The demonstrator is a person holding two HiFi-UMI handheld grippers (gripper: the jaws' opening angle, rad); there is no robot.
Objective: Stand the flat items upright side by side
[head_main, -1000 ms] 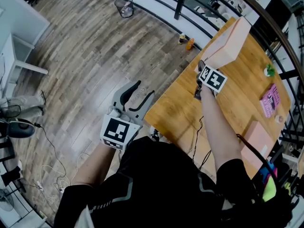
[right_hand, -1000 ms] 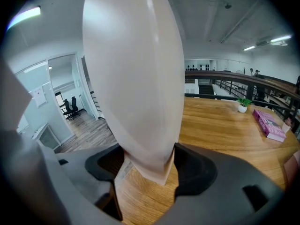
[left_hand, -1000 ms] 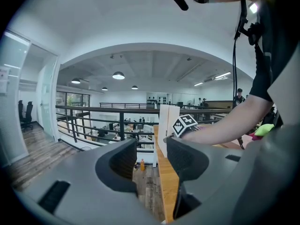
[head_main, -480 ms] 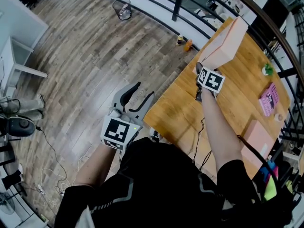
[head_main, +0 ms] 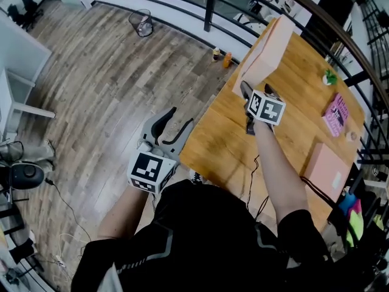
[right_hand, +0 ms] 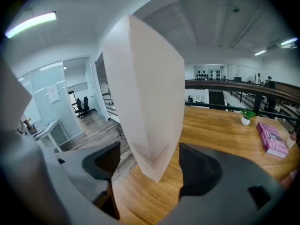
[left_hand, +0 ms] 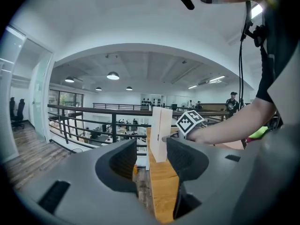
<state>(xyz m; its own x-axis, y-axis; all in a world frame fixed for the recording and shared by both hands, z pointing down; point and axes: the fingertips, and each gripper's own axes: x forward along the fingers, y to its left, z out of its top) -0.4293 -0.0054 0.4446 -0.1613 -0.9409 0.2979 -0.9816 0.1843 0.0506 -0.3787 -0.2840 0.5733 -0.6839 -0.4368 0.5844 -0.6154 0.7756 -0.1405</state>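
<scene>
A: Which step is judged to be in hand?
B: Release, prob. The tall pale-pink flat cardboard box [head_main: 267,50] is stood on end by the table's edge, upper centre of the head view. The right gripper [right_hand: 149,159] is set round its near bottom corner w/ jaws spread wide, having just been opening. The box is between them but no pad is pressed on it.
A: Orientation?
B: Long axis is held vertical, and a narrow edge is turned toward the right gripper view. A slight lean can't be ruled out, given wide-angle distortion.
A: And the left gripper [head_main: 181,117]?
B: Held off the light wooden table [head_main: 225,145], over the floor, lower left of centre. Jaws partly apart, nothing in them.
A: Nxt?
B: A straight pull-back is called for, w/ the box not to be clipped. Then the second pale-pink flat box [head_main: 325,170], laid flat at lower right, would need to be fetched & stood beside it.
</scene>
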